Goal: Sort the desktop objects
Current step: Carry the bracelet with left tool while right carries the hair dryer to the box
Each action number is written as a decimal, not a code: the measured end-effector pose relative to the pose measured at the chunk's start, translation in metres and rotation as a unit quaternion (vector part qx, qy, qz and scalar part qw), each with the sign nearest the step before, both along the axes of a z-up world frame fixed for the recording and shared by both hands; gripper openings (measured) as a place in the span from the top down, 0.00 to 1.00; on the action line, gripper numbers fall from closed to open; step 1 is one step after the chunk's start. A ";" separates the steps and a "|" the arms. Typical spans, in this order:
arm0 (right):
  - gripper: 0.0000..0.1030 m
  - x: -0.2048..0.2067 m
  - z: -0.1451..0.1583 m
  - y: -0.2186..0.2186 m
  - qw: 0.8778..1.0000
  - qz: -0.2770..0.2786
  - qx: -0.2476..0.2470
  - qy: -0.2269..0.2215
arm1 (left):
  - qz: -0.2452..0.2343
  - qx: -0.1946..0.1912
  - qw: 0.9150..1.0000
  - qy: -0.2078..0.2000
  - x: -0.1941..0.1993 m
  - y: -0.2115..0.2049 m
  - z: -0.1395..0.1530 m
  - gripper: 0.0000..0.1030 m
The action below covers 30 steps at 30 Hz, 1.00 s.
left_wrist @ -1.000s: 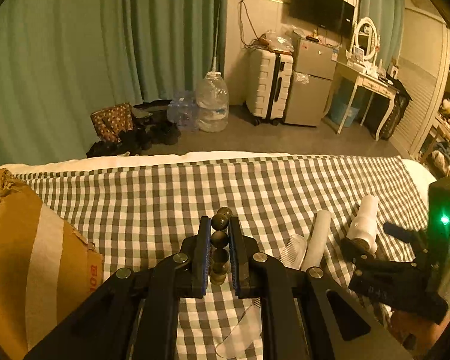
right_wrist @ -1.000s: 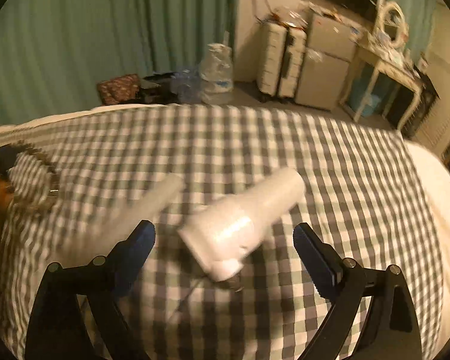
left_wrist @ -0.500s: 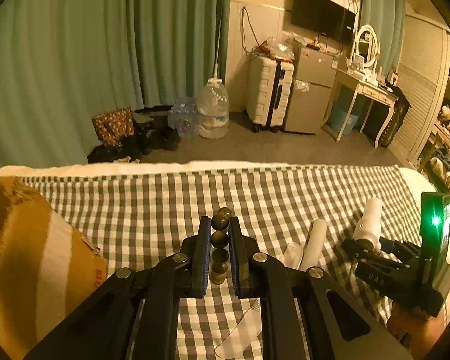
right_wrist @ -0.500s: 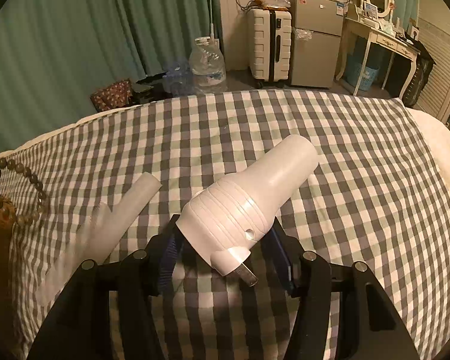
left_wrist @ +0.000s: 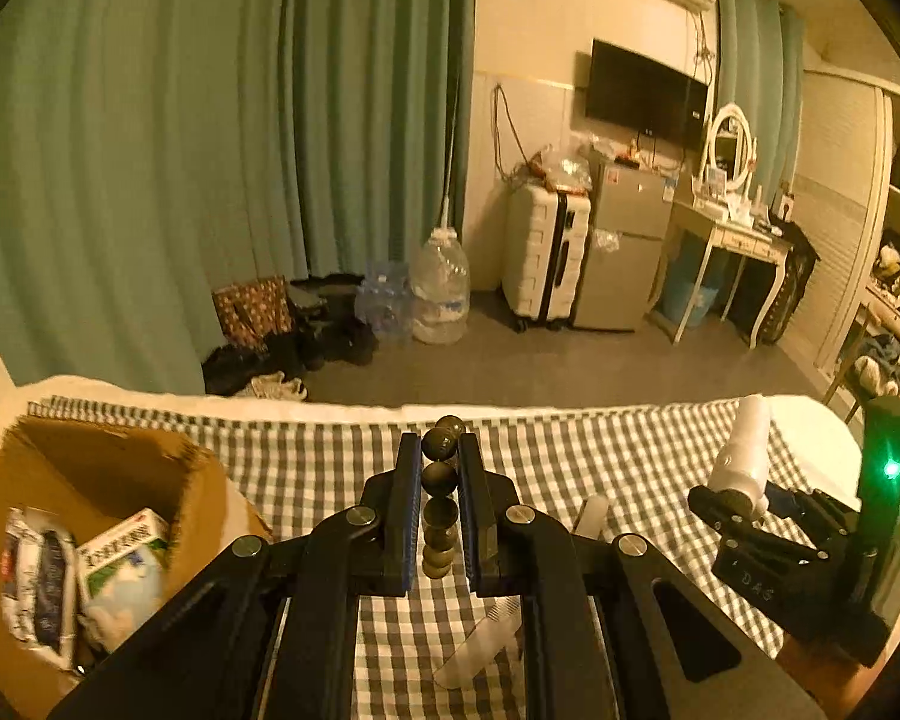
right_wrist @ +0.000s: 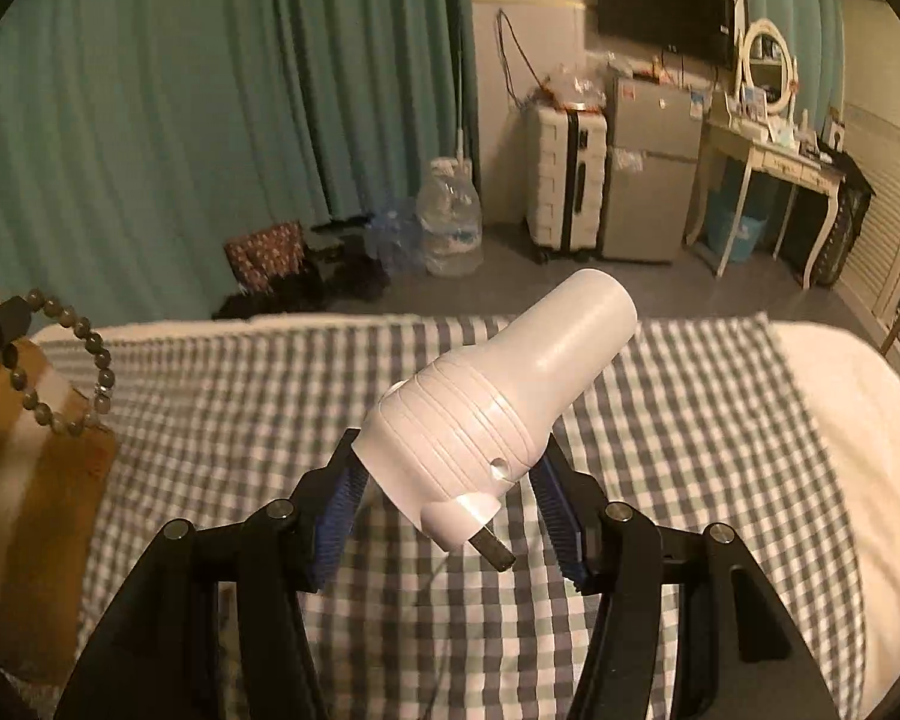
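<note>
The left claw [left_wrist: 439,501] is clamped on a string of dark beads [left_wrist: 440,483], which runs up between its blue pads and pokes out past the tips, above the checked bed cover [left_wrist: 600,450]. An open cardboard box [left_wrist: 90,480] holding packets sits to its left. The right claw [right_wrist: 450,507] grips a white cone-shaped plug-in device [right_wrist: 504,396] by its wide ribbed end, the narrow end pointing away, clear of the bed. A clear comb [left_wrist: 480,642] and a white tube [left_wrist: 591,513] lie on the cover.
</note>
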State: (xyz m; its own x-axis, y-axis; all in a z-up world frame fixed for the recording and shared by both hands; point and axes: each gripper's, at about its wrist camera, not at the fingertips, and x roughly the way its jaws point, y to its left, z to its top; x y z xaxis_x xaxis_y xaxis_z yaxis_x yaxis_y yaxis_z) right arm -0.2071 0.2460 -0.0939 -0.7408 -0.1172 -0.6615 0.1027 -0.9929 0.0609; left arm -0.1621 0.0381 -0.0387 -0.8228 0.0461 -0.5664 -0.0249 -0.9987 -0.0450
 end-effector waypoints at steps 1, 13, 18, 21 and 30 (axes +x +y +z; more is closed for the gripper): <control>0.46 0.004 0.009 0.000 1.000 0.003 -0.005 0.007 | 0.001 0.002 1.000 0.004 0.004 -0.001 0.005 0.89; 0.46 0.049 0.077 -0.013 0.996 0.041 -0.040 0.066 | 0.018 -0.012 0.999 0.044 0.056 -0.006 0.052 0.89; 0.46 0.066 0.096 -0.021 0.994 0.055 -0.051 0.083 | 0.028 -0.024 0.999 0.029 0.075 -0.019 0.055 0.89; 0.46 0.075 0.106 -0.029 0.992 0.060 -0.051 0.095 | 0.041 -0.025 0.998 0.036 0.083 -0.025 0.063 0.89; 0.46 0.091 0.119 -0.061 0.990 0.081 -0.054 0.105 | 0.081 -0.012 0.995 0.053 0.100 -0.072 0.075 0.89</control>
